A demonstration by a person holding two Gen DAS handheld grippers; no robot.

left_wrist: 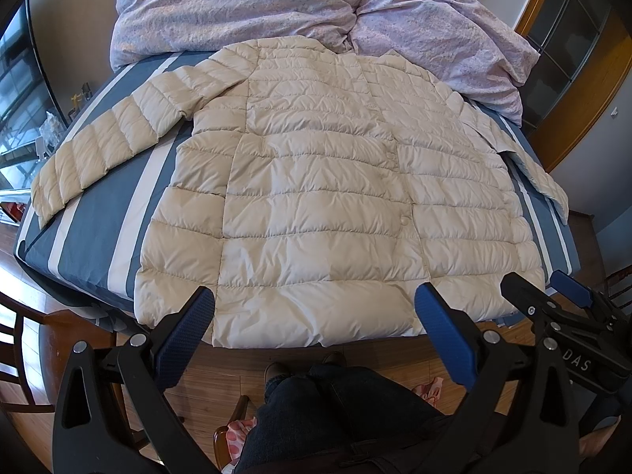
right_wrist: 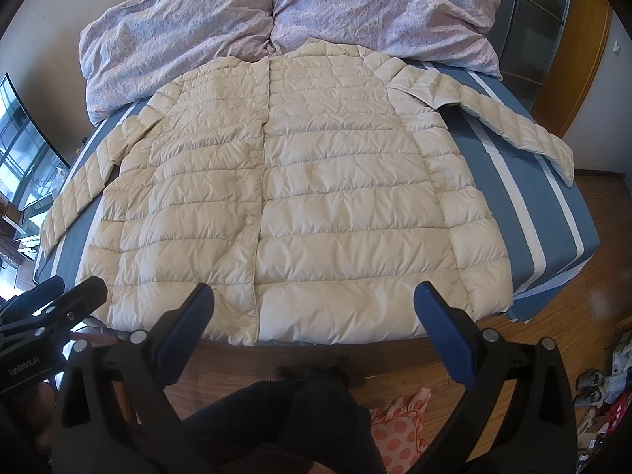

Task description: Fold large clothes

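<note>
Left wrist | jacket (left_wrist: pixel 316 181) flat on bed (left_wrist: pixel 91 229); duvet (left_wrist: pixel 245 4) behind, seemingly touching collar | both jaws agape, empty

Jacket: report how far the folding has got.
Done: the jacket lies spread flat on the bed, front up, both sleeves out to the sides. In hand: nothing; the left gripper and right gripper are open near the hem, holding no fabric. Left: every fold.

both views are taken from just beyond the foot of the bed (left_wrist: pixel 91 237), faced toward its head; the jacket (left_wrist: pixel 316 197) is shared.
</note>
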